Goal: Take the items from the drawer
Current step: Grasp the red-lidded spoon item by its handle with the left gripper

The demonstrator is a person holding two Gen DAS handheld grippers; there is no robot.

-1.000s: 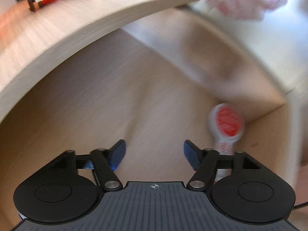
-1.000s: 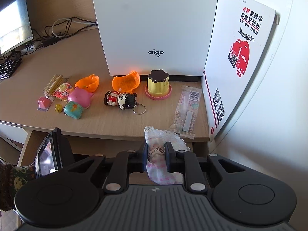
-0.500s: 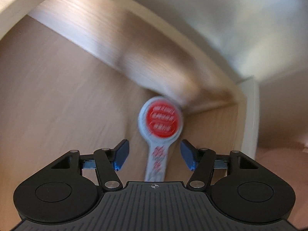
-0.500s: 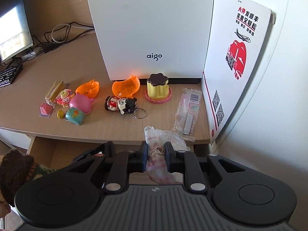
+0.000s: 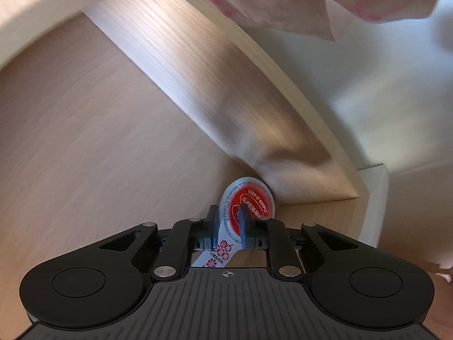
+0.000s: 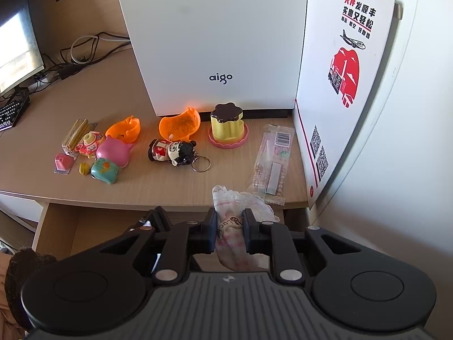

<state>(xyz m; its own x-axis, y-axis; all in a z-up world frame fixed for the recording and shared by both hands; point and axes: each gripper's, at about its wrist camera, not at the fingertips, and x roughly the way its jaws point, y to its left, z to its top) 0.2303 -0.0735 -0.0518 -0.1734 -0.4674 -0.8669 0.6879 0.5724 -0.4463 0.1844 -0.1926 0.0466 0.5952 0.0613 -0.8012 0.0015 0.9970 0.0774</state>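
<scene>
In the left wrist view my left gripper point(image 5: 228, 226) is shut on a white lollipop-shaped packet with a round red label point(image 5: 249, 201), down in the far right corner of the open wooden drawer point(image 5: 85, 141). In the right wrist view my right gripper point(image 6: 228, 228) is shut on a pink-and-white lacy pouch point(image 6: 230, 243), held above the drawer point(image 6: 85, 226) just in front of the desk edge point(image 6: 113, 201). The same pouch point(image 5: 283, 0) hangs at the top of the left wrist view.
On the desk lie several small toys: a doll keychain point(image 6: 172, 151), orange shells point(image 6: 179, 124), a yellow pudding toy point(image 6: 228, 124), a pink cat case point(image 6: 114, 151) and a clear snack packet point(image 6: 273, 161). Behind stand a white aigo case point(image 6: 215, 42) and a printed board point(image 6: 345, 85).
My left gripper moved forward onto the red-labelled packet and shut on it; it stood open half a second ago. The right gripper keeps holding the pouch, almost still.
</scene>
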